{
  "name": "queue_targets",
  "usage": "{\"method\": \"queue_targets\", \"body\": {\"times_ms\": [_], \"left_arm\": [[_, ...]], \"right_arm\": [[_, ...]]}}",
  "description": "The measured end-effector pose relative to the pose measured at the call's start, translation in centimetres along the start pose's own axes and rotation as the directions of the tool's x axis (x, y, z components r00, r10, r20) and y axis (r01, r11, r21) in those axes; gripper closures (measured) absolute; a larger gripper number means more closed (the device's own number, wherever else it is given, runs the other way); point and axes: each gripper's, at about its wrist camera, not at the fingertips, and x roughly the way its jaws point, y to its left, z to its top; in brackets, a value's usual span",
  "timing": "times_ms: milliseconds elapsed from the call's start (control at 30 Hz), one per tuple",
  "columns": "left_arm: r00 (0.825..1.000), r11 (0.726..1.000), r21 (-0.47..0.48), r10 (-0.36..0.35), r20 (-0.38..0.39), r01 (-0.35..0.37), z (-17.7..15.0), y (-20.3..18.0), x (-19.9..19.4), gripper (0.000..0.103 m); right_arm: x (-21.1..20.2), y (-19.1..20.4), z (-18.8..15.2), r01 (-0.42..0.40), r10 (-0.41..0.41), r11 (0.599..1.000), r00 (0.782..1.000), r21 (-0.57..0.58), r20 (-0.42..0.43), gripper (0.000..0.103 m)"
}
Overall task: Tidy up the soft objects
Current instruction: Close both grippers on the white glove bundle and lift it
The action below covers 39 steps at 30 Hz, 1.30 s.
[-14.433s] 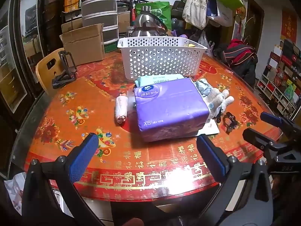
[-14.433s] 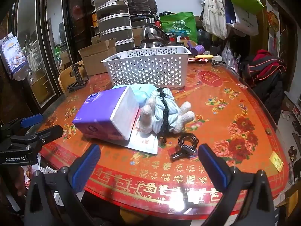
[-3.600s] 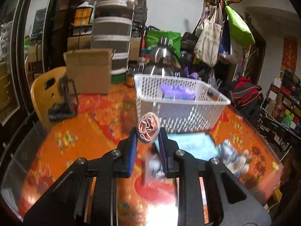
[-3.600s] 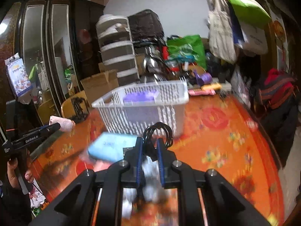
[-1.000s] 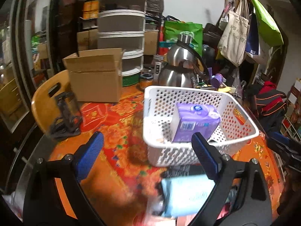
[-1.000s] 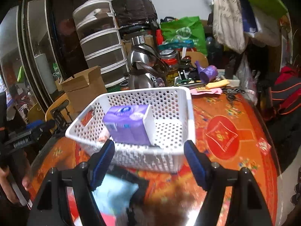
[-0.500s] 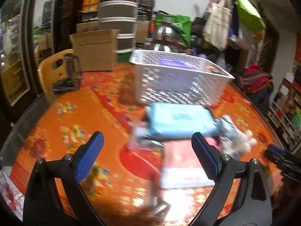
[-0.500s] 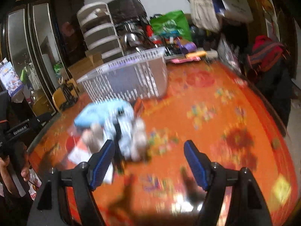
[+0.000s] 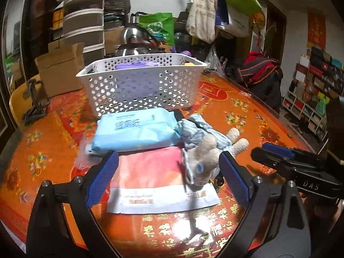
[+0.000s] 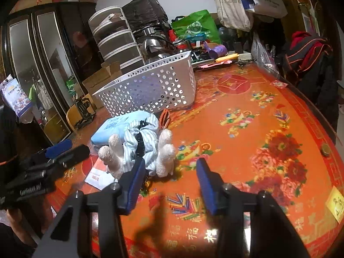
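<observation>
A white perforated basket point(image 9: 142, 86) stands on the red table with a purple tissue pack point(image 9: 135, 65) inside. In front of it lie a light blue wipes pack point(image 9: 135, 132), a plush toy in striped blue clothes point(image 9: 206, 150) and a flat red-and-white packet point(image 9: 154, 180). My left gripper point(image 9: 167, 178) is open and empty, low over the flat packet, with the toy by its right finger. My right gripper point(image 10: 169, 185) is open and empty, just right of the toy point(image 10: 139, 148). The basket point(image 10: 150, 88) and wipes pack point(image 10: 114, 126) also show in the right wrist view.
A cardboard box point(image 9: 62, 66), a yellow chair point(image 9: 19, 99) and a black clamp point(image 9: 34, 103) are at the left. A steel kettle point(image 9: 133, 43) and bags stand behind the basket. A small red pouch point(image 10: 164, 118) lies by the basket. The table edge runs near both grippers.
Both grippers came down from above the basket to the table front. They were shut on a rolled item and a black ring earlier; both are now open and empty.
</observation>
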Motion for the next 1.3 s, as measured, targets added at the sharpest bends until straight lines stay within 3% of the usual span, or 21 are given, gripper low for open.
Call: {"method": "queue_targets", "body": {"times_ms": [133,300,433,467,567,700,733,800,1300], "left_arm": [[1.0,1.0,0.025,-0.018,-0.007,0.019,0.0,-1.1,1.1,0.012],[0.999,0.998,0.055,-0.016,-0.052,0.019,-0.2,-1.8,3.4,0.038],[0.997,0.998,0.035,-0.045,-0.066,0.047,-0.4,-1.3,4.1,0.053],[0.997,0.998,0.035,-0.047,-0.064,0.049,-0.5,-1.2,4.1,0.062],[0.994,0.996,0.014,-0.086,-0.073,0.087,-0.4,-0.5,4.3,0.074],[0.992,0.994,-0.001,-0.105,-0.073,0.105,-0.7,0.2,4.4,0.08],[0.991,0.993,-0.008,-0.115,-0.071,0.115,-0.8,0.4,4.3,0.081],[0.989,0.992,-0.014,-0.13,-0.073,0.129,-0.7,0.7,4.4,0.086],[0.975,0.975,-0.036,-0.219,0.021,0.22,-0.5,3.6,1.8,0.089]], "right_arm": [[0.6,-0.2,0.2,-0.01,0.01,1.0,1.0,0.011,-0.004,0.054],[1.3,-0.1,0.6,-0.011,0.011,1.0,1.0,0.011,-0.009,0.054],[1.7,-0.1,0.7,-0.014,0.014,1.0,1.0,0.012,-0.012,0.054],[1.8,0.1,0.7,-0.014,0.014,1.0,1.0,0.008,-0.015,0.055],[2.3,0.7,0.8,-0.019,0.018,1.0,0.999,-0.009,-0.029,0.067],[2.8,1.6,0.7,-0.016,0.015,0.999,0.999,-0.03,-0.035,0.082],[2.9,1.8,0.7,-0.014,0.012,0.999,0.999,-0.039,-0.037,0.091],[2.8,2.1,0.7,-0.004,0.002,0.999,0.999,-0.052,-0.032,0.092],[0.0,4.9,0.4,-0.013,0.018,0.994,0.999,-0.106,0.04,0.096]]}}
